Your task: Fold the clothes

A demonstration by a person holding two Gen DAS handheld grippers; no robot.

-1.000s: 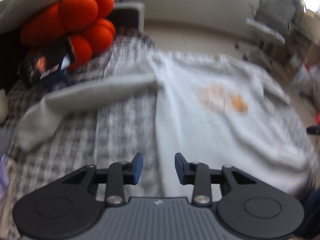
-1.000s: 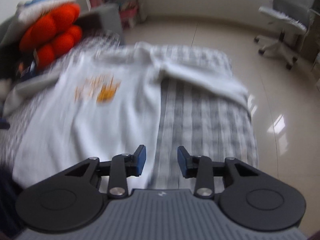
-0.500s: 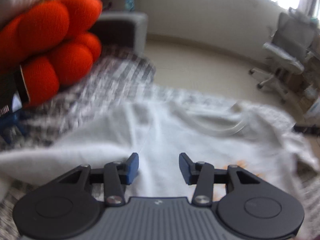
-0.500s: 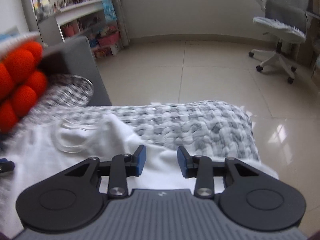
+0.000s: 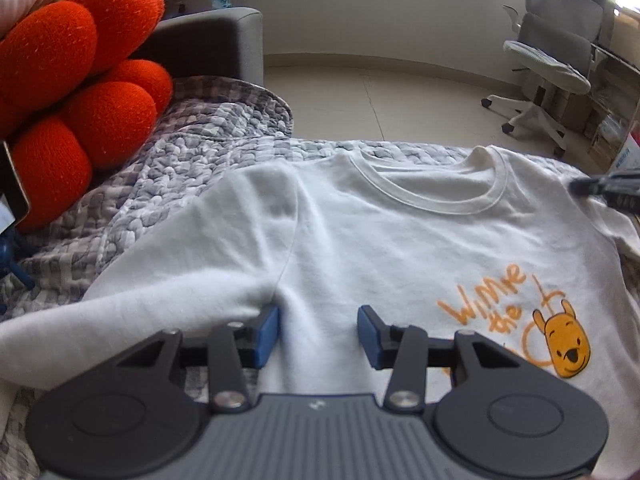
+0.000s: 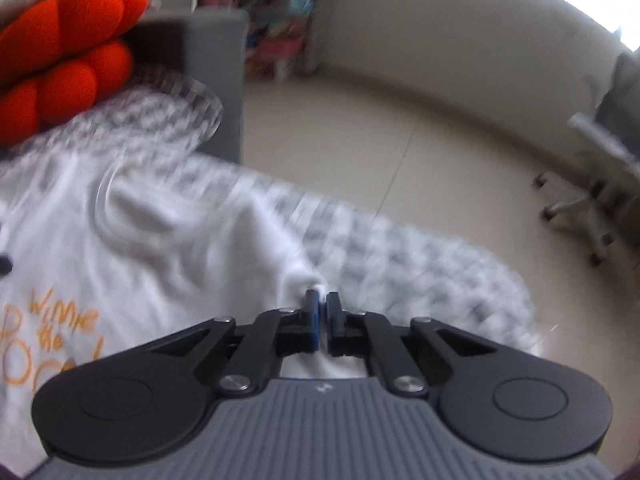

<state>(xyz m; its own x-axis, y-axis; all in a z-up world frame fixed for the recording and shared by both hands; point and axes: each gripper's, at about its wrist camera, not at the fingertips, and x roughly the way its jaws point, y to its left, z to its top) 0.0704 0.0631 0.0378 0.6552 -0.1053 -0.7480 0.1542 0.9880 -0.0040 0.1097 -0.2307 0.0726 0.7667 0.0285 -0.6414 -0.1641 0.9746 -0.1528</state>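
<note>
Now my right tongs [image 6: 322, 307] have just closed, pinching the sweatshirt [image 5: 360, 240] shoulder; left tongs [image 5: 318, 330] gape half-wide, its armpit fabric between them, sleeve [image 5: 140, 296] stretching leftward

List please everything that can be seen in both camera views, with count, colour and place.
sweatshirt: one, white with orange print, spread on the blanket
blanket: one, grey-white checked, under the sweatshirt
plush cushion: one, orange-red, far left
sofa arm: one, grey, behind the cushion
office chair: one, grey-white, on the floor at right
left tongs: one, black with blue pads, open over the sweatshirt near the armpit
right tongs: one, black, shut on the sweatshirt's edge
</note>
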